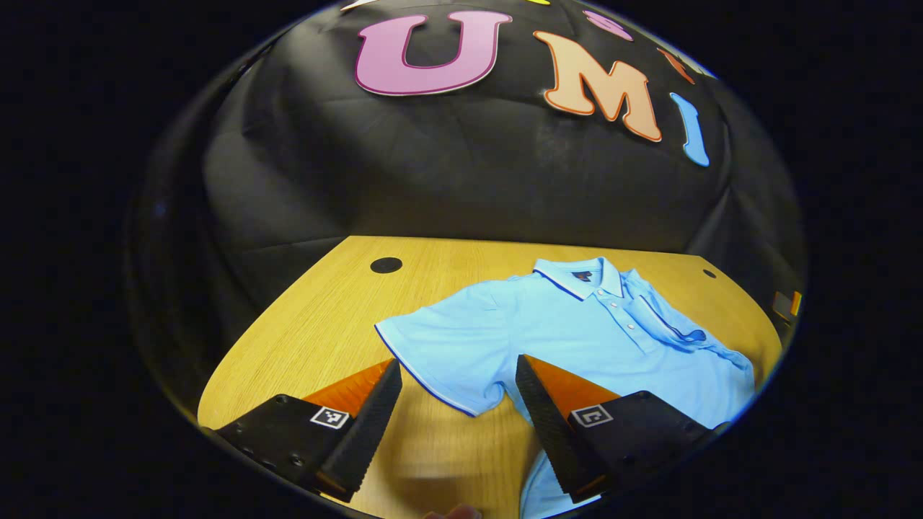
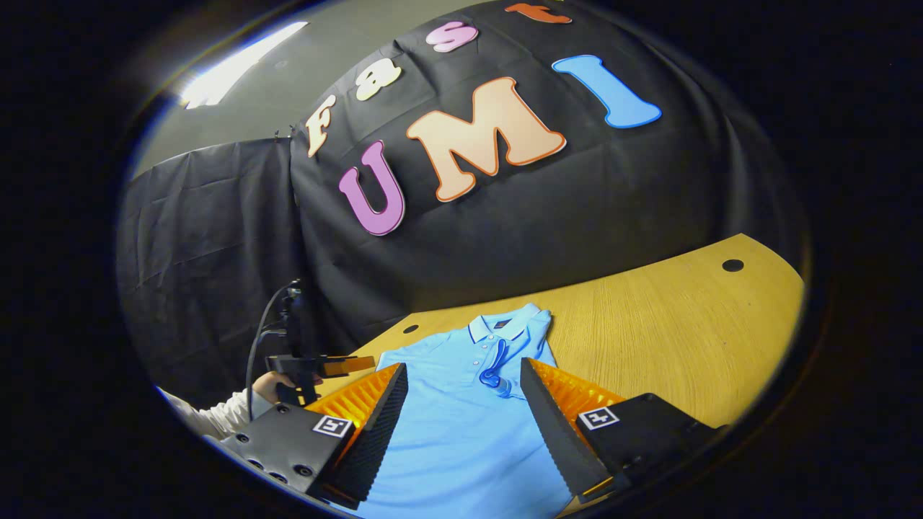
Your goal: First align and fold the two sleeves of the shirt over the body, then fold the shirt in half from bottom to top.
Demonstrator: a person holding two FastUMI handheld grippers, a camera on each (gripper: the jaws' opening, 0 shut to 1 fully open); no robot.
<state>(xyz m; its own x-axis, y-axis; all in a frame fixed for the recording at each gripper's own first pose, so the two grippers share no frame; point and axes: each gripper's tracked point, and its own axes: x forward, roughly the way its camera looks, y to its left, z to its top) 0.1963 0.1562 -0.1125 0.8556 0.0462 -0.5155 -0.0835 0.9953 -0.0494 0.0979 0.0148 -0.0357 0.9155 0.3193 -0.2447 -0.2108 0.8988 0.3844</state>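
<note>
A light blue polo shirt (image 1: 577,331) lies face up on the wooden table (image 1: 324,324), collar toward the booth wall. One sleeve (image 1: 433,357) is spread flat to the side. The other sleeve (image 1: 674,324) lies folded over the chest. My left gripper (image 1: 456,362) hovers open just above the spread sleeve's hem, nothing between its fingers. In the right gripper view the shirt (image 2: 461,425) runs under my right gripper (image 2: 462,365), which is open over the body beside the folded sleeve (image 2: 497,367). The left gripper (image 2: 317,367) shows at the far left, held by a hand.
The table has dark round holes near its back corners (image 1: 386,264) (image 2: 732,264). Bare wood (image 2: 663,331) stretches to the right of the shirt. A white-sleeved arm (image 2: 231,414) and a cable (image 2: 263,324) are at the left edge. Black cloth walls close the back.
</note>
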